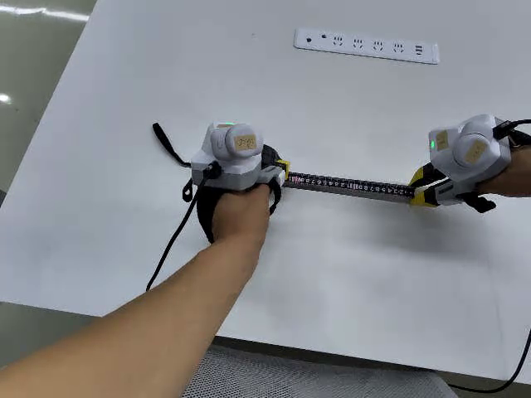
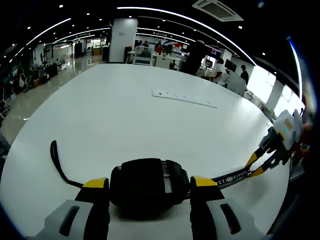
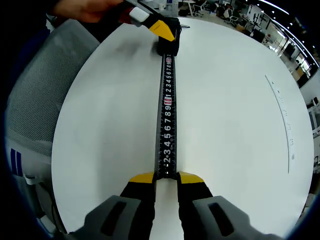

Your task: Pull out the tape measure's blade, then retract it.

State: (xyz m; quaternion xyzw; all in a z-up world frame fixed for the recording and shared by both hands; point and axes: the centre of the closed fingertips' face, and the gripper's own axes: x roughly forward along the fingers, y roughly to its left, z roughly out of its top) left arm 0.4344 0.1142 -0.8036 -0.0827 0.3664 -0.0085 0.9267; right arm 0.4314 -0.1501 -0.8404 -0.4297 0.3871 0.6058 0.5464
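blade (image 3: 167, 115) tip hidden by right gripper (image 3: 165, 177) | case (image 1: 271, 157) mostly behind left gripper (image 1: 278, 178)

Power strip (image 1: 366, 45) behind tape measure (image 1: 348, 184)

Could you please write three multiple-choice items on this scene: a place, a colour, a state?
1. Where is the power strip? A) on the table, beyond the blade B) on the floor C) in a drawer
2. What colour is the tape measure's case? A) red B) black C) white
3. How is the blade? A) fully retracted B) snapped C) pulled out
1 A, it lies past the blade; 2 B, black between the left claw's tips; 3 C, the right claw pinches its end.
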